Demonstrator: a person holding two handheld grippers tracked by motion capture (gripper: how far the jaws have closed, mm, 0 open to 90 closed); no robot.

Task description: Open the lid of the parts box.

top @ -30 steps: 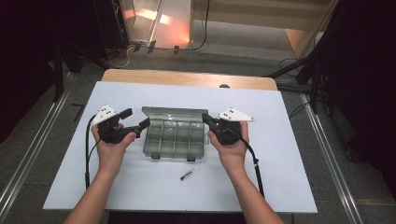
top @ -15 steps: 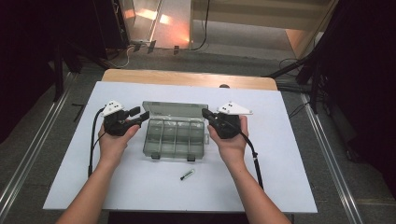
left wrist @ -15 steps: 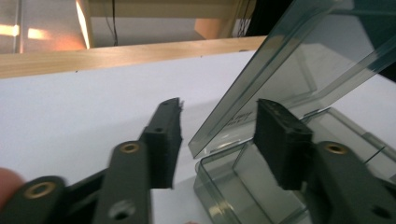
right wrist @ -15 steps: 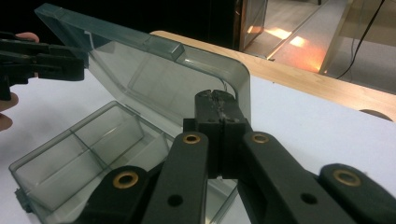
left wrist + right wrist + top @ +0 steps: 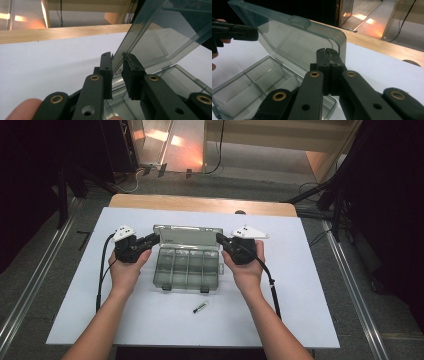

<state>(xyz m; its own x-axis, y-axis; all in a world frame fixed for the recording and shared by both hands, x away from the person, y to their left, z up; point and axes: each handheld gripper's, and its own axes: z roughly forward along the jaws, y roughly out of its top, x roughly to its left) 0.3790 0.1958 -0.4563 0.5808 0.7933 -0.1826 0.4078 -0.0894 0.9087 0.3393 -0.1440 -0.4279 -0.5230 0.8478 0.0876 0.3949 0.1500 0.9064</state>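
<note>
Jaws of left gripper [image 5: 117,72] just closing around left edge of lid [image 5: 160,37], narrow gap showing. Right gripper [image 5: 329,58] clamped on lid's right edge. Lid raised over box [image 5: 187,270], mid-table [image 5: 310,285]. Small pin [image 5: 200,307] lying nearer.

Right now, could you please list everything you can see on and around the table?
box: one, clear grey, mid-table, compartments empty
lid: one, clear grey, raised at the box's far edge
small dark item: one, on the sheet before the box
sheet: one, white, covering the table
table: one, wooden, far edge showing
left gripper: one, black, fingers astride the lid's left edge, a slight gap showing
right gripper: one, black, fingers shut at the lid's right edge
hands: two, holding the grippers
</note>
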